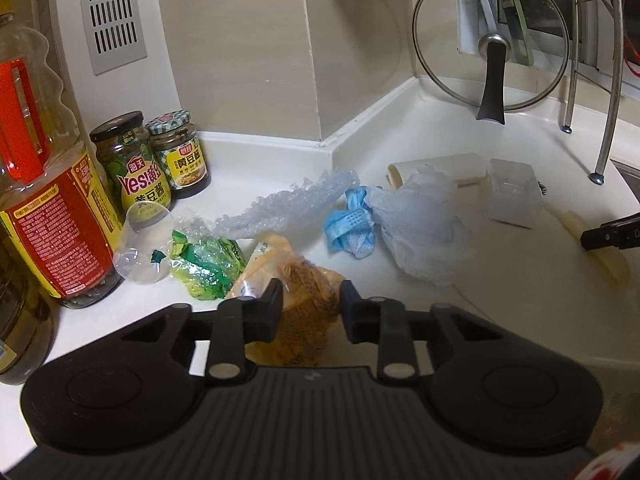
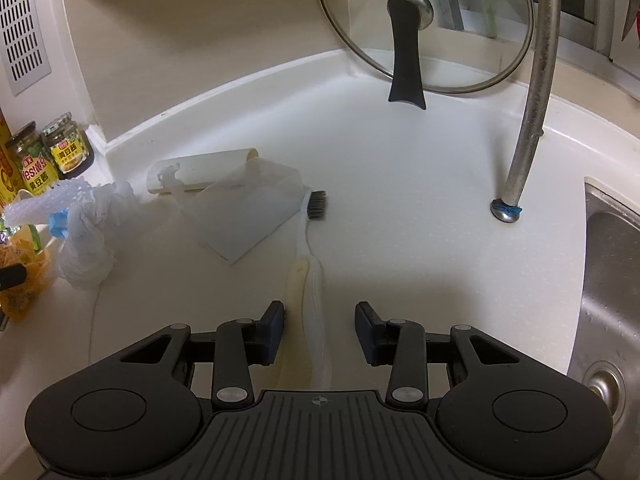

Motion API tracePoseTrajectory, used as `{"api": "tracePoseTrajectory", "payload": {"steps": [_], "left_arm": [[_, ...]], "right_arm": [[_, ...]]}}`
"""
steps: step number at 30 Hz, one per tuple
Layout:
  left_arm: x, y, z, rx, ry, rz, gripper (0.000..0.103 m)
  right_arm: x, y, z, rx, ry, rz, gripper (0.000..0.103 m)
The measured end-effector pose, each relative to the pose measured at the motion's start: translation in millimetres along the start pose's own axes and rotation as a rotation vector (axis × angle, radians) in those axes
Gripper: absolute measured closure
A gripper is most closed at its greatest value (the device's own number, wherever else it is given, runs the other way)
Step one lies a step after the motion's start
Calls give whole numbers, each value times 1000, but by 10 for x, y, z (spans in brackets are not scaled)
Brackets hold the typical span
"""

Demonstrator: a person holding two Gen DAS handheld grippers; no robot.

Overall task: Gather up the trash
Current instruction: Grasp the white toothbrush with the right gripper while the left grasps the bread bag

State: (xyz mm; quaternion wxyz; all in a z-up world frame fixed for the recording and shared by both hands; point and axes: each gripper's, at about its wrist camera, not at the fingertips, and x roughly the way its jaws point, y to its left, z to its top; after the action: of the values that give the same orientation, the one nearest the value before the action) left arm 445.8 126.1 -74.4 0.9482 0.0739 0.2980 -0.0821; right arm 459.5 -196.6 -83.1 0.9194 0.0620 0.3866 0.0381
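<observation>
left tongs: astride orange wrapper | right tongs: toothbrush

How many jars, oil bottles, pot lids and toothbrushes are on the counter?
Jars: 2
Oil bottles: 2
Glass pot lids: 1
Toothbrushes: 1
Total: 6
</observation>
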Motion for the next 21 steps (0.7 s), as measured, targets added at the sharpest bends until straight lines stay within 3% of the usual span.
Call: {"api": "tracePoseTrajectory", "payload": {"steps": [4,20,21], "left_arm": [[-100,39,8,-19,-16,-24,84],[-571,39,-111,-95,-35,-70,84],[-575,44,-114,-98,-32,-67,84]], "right_arm": [[11,5,4,-9,-2,0,63],[135,81,49,-89,-26,-38,63],[141,85,50,-91,-25,-37,69]]}}
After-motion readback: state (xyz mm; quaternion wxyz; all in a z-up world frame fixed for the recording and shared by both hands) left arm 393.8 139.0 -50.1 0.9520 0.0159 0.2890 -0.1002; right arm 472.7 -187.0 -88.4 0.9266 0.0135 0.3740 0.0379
